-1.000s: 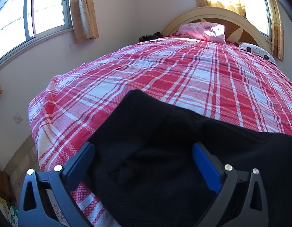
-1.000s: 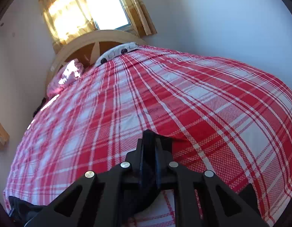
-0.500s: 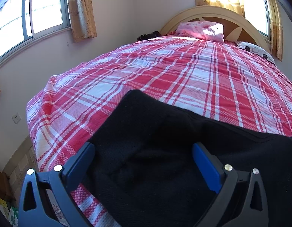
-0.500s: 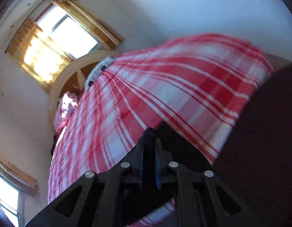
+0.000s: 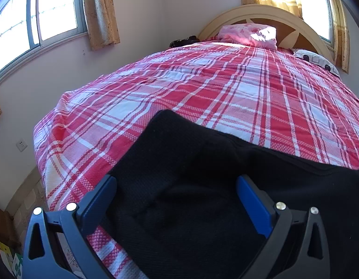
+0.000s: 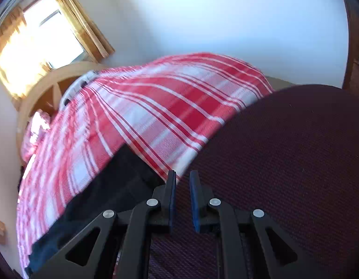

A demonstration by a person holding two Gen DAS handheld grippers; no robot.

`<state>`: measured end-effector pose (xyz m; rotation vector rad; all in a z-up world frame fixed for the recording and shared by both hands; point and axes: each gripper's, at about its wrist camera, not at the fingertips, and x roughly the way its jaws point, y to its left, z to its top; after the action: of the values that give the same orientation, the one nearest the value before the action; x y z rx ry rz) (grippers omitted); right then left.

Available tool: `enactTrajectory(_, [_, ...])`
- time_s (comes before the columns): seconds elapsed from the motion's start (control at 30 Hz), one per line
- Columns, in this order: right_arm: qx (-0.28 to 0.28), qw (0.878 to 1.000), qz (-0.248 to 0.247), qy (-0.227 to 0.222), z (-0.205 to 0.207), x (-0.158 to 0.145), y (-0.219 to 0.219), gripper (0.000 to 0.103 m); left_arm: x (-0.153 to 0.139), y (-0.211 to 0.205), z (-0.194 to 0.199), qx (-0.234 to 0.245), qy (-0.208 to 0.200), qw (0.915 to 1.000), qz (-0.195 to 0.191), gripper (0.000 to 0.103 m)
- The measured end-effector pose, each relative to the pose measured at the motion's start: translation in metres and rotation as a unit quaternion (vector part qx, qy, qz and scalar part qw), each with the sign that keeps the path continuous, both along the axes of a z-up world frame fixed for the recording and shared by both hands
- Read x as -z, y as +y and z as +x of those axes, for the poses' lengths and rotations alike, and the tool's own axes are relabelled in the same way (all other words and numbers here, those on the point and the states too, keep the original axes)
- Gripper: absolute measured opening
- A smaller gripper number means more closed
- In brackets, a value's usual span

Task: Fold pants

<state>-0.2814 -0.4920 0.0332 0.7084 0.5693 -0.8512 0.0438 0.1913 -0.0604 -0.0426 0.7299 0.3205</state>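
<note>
A home bedroom: a bed under a red-and-white plaid cotton cover, an arched cream wooden headboard, a pink pillow, and tan patterned curtains beside sunlit windows.

left wrist: low, facing headboard | right wrist: rolled | shared: bedspread

Pants lie on the bed at its near edge. Pillows rest at the far headboard. A window stands left.
</note>
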Motion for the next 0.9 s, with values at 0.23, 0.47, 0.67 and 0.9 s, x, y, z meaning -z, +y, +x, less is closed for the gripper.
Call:
enactTrajectory(0.23, [-0.099, 0.990, 0.085, -0.046, 0.052, 0.016, -0.023, 0.055, 0.000, 0.000, 0.000, 0.000, -0.001, 1.0000, 0.001, 0.103])
enactTrajectory(0.47, [-0.167, 0.981, 0.087, 0.033, 0.093, 0.032, -0.011, 0.008, 0.000, 0.000, 0.000, -0.001, -0.003, 1.0000, 0.002, 0.103])
enactTrajectory(0.67, [-0.225, 0.974, 0.025, 0.014, 0.117, -0.007, 0.020, 0.003, 0.000, -0.001, 0.000, 0.000, -0.002, 1.0000, 0.002, 0.103])
enactTrajectory(0.9, [-0.268, 0.941, -0.071, -0.196, 0.066, -0.067, 0.019, 0.003, 0.000, -0.001, 0.000, -0.004, -0.004, 1.0000, 0.004, 0.103])
